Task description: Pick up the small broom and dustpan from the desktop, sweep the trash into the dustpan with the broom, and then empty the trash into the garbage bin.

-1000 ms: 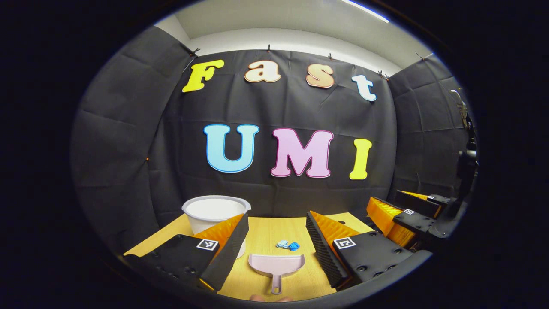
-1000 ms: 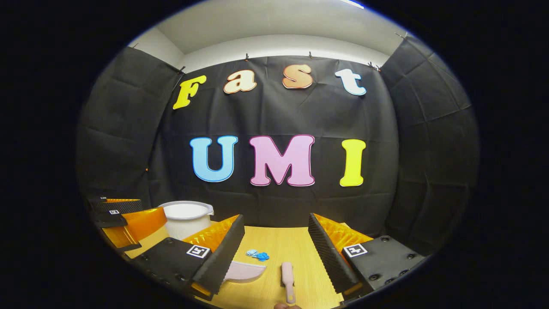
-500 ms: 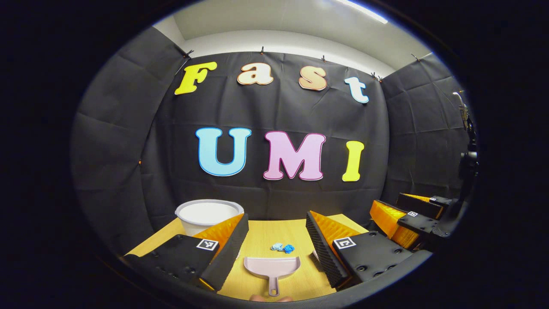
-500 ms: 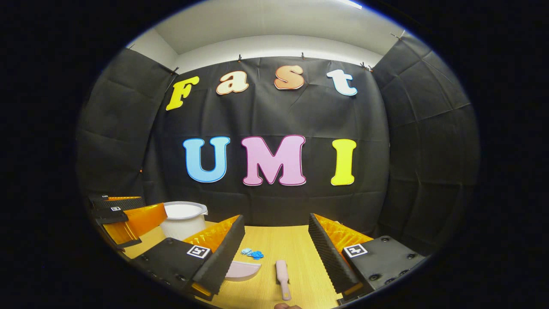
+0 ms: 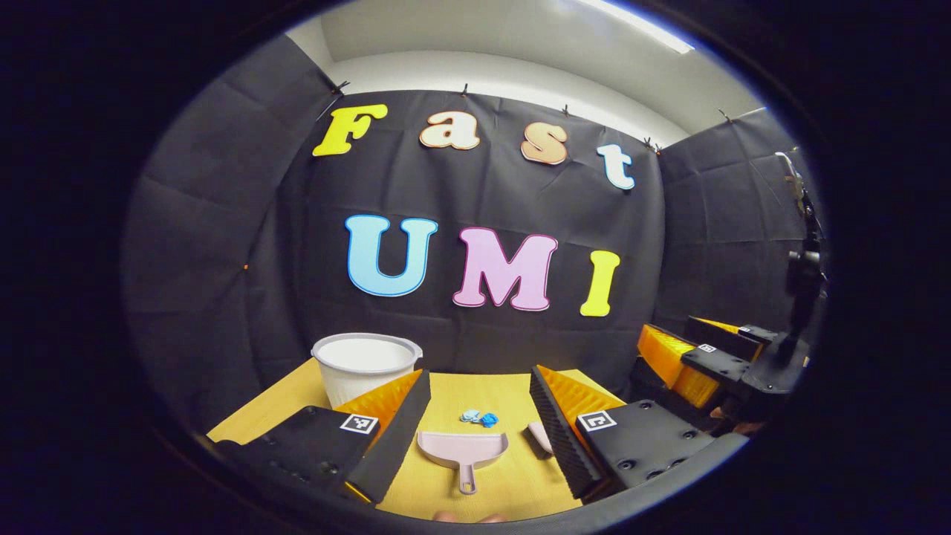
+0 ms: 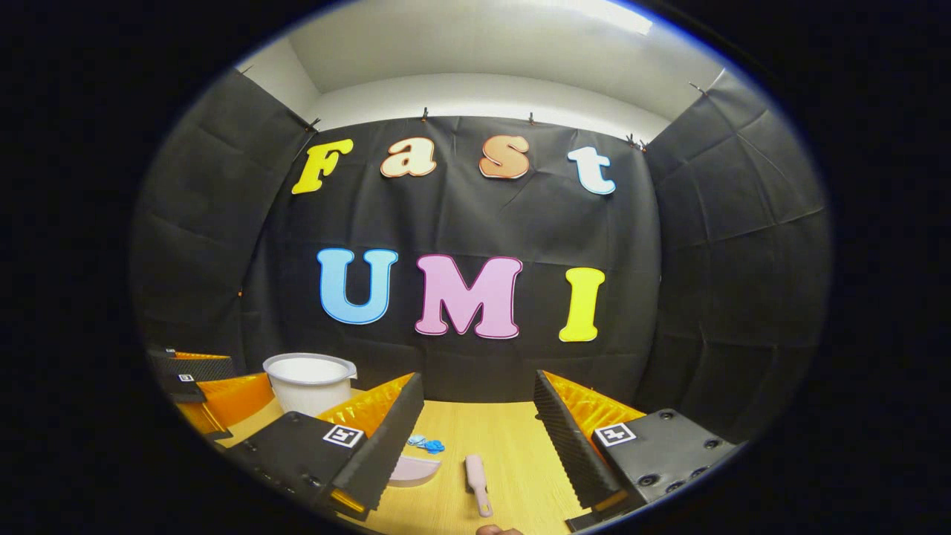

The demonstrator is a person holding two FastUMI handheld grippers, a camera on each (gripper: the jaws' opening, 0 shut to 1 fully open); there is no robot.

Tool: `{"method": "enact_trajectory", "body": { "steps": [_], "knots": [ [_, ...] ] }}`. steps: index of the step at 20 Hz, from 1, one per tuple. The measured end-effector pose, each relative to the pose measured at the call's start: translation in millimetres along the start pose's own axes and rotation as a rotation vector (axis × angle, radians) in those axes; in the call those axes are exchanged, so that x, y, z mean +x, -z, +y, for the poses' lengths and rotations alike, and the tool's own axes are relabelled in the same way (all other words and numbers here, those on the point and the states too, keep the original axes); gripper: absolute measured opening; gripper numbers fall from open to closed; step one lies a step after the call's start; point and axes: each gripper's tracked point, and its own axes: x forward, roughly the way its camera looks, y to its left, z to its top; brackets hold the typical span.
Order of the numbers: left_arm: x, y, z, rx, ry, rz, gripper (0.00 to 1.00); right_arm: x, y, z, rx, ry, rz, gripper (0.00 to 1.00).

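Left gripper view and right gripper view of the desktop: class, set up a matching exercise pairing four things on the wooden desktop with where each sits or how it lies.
Things:
1. pink plastic dustpan
2. small pink broom
3. white round garbage bin
4. blue crumpled trash

Places:
A. at the far left of the wooden desktop, by the wall
B. lying flat between the open fingers of the right gripper
C. just beyond the dustpan's wide mouth
D. lying flat between the open fingers of the left gripper, handle towards the camera

Pairs: 1-D, 2-B, 3-A, 4-C
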Motion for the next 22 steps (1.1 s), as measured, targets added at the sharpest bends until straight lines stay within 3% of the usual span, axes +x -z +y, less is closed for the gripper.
{"method": "enact_trajectory", "body": {
  "steps": [4, 7, 9, 13, 18, 20, 22],
  "knots": [
    [8, -2, 3, 0.018, -0.002, -0.006, 0.80, 6, 2, -5, -0.030, 0.016, -0.017, 0.93],
    [24, 0, -8, -0.018, 0.041, 0.009, 0.80, 17, -2, -9, -0.034, 0.023, -0.023, 0.99],
    [42, 15, -12, -0.085, 0.068, 0.072, 0.80, 28, -3, -18, -0.061, 0.048, -0.026, 0.93],
    [85, 50, -7, -0.207, 0.065, 0.198, 0.80, 55, -1, -24, -0.118, 0.055, -0.045, 0.96],
    [133, 134, 5, -0.164, 0.024, 0.442, 0.79, 90, 10, -29, -0.137, 0.044, -0.052, 0.93],
    [135, 186, 6, -0.148, 0.013, 0.656, 0.80, 104, 18, -31, -0.157, 0.041, -0.053, 0.96],
    [137, 228, 9, -0.178, 0.007, 0.809, 0.82, 115, 32, -34, -0.172, 0.036, -0.031, 0.93]
  ]
}}
